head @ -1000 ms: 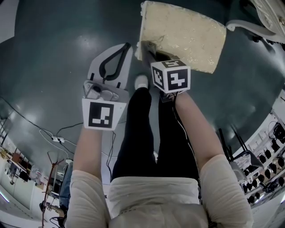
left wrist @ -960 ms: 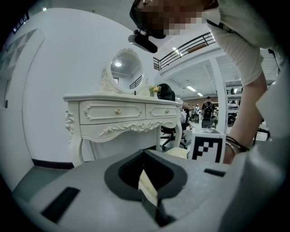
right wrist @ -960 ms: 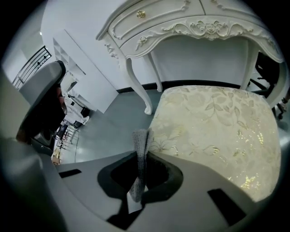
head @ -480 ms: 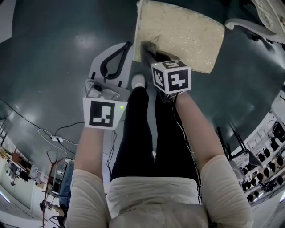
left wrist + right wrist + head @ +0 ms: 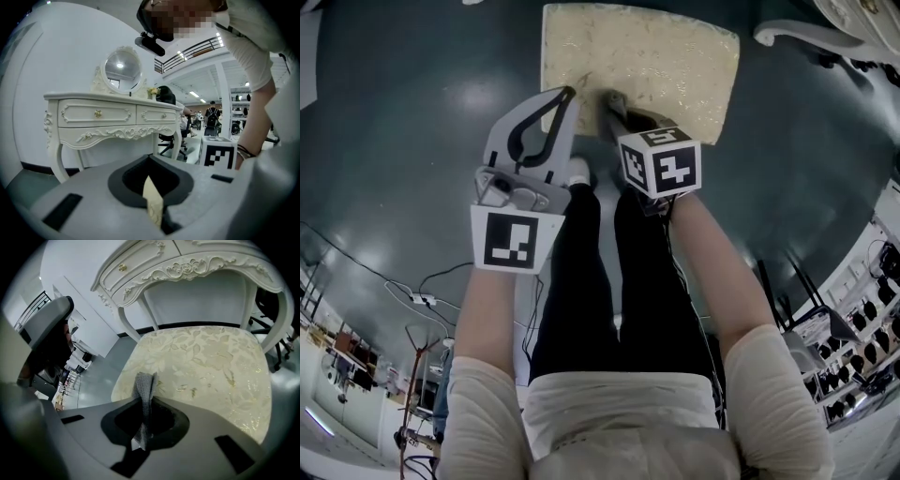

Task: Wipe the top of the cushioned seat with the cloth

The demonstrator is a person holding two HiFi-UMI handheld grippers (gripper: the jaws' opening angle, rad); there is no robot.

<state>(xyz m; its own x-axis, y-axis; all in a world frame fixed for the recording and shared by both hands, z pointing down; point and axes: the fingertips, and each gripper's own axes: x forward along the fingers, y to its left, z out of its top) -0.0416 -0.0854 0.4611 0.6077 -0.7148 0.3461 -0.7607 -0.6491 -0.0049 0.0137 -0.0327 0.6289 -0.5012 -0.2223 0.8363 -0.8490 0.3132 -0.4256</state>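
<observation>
The right claw is clamped on the grey cloth at the near edge of the cushioned seat, as it was half a second ago. The left claw, jaws drawn together, now overlaps the seat's near left corner instead of the floor. In the head view the seat sits further left. Both forearms reach forward, side by side above the legs.

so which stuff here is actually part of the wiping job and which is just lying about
in the job: cloth, cushioned seat, right claw shut on the cloth
just there: white dressing table, round mirror, floor cables
</observation>
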